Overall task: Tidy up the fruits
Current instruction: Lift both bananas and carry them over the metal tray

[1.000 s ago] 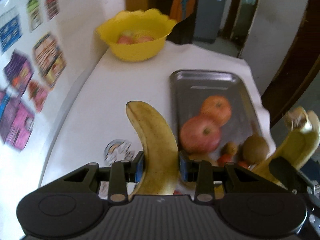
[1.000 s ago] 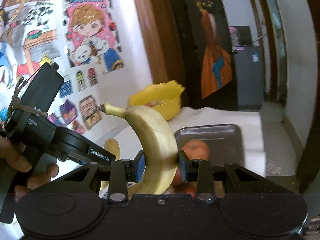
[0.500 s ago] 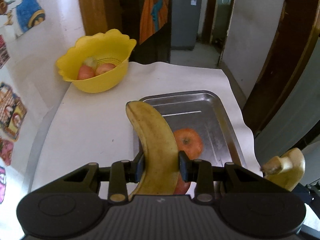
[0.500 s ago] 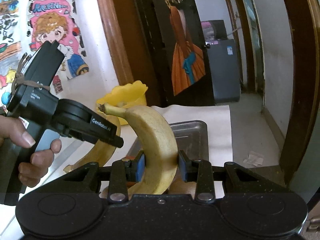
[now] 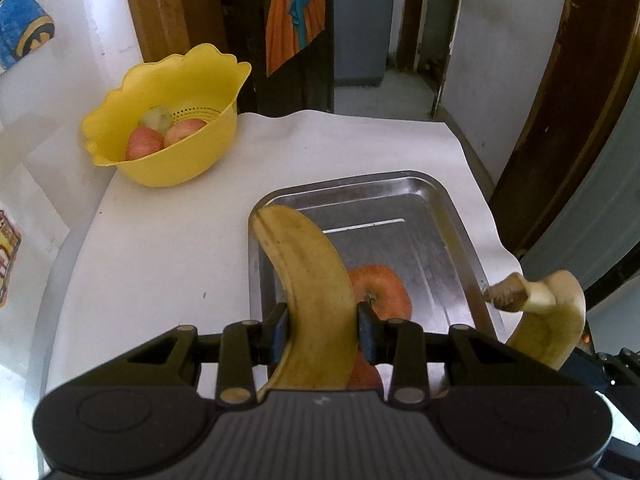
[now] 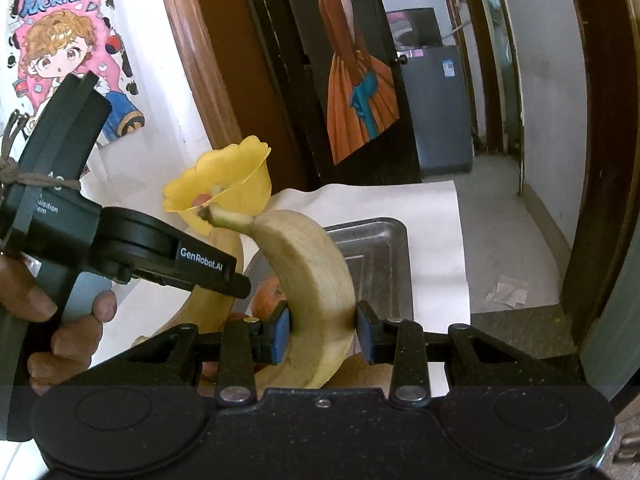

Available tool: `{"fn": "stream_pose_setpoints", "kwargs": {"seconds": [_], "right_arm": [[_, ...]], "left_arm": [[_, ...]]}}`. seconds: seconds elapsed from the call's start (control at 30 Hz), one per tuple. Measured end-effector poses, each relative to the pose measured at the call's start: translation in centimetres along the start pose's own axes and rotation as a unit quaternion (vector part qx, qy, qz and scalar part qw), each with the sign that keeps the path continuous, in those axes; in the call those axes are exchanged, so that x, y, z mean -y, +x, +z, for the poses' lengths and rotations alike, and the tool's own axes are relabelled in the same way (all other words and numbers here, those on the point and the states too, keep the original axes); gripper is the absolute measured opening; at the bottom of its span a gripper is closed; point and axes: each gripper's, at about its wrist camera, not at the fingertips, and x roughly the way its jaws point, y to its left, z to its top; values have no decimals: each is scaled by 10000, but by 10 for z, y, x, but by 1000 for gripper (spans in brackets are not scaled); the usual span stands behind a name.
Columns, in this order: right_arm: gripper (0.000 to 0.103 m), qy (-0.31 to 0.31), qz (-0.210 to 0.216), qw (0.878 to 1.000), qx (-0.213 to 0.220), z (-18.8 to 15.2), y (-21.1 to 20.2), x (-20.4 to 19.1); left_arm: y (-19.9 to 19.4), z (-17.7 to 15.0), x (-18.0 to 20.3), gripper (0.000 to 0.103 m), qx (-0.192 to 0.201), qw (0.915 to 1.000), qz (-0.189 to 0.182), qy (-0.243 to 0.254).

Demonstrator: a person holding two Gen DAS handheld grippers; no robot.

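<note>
at the far left corner of the table (image 5: 168,240) sits the yellow bowl (image 5: 168,120), with two reddish apples (image 5: 145,143) and a pale green fruit in it. the bowl is well apart from the tray (image 5: 452,232), which lies toward the table's right edge and holds an orange fruit (image 5: 384,292), partly hidden, near its near end.

the left gripper (image 5: 318,322) is pinching a banana (image 5: 312,280) across its middle, both pads pressed on the skin, the banana's tip standing above the tray's near left corner. further right, the right gripper (image 6: 320,326) is clamped the same way on a second banana (image 6: 308,280), stem pointing up toward the bowl; in the left view this banana hangs off the tray's right edge. a hand (image 6: 60,312) holds the left tool in the right view.

the step in hand looks like carrying both bananas to their place, probably the bowl, though that is a guess. to do it well, the person should keep both grips light enough not to bruise the soft skin, bring one banana in at a time so the tools do not clash, lower each until it rests on the fruit inside, then let go, tip first, clear of the wavy rim.
</note>
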Motion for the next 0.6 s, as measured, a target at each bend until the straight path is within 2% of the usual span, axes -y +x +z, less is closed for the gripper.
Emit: {"fn": "stream_pose_setpoints", "kwargs": {"seconds": [0.27,0.6], "right_arm": [[37,181,56,9997,-133,7,17,2],[37,738,-90,9962,-463,14,44,11]], "left_arm": [[12,8,-1,39,2,10000,-43,38],[25,12,-9,39,27,9997,-105,-241]]}}
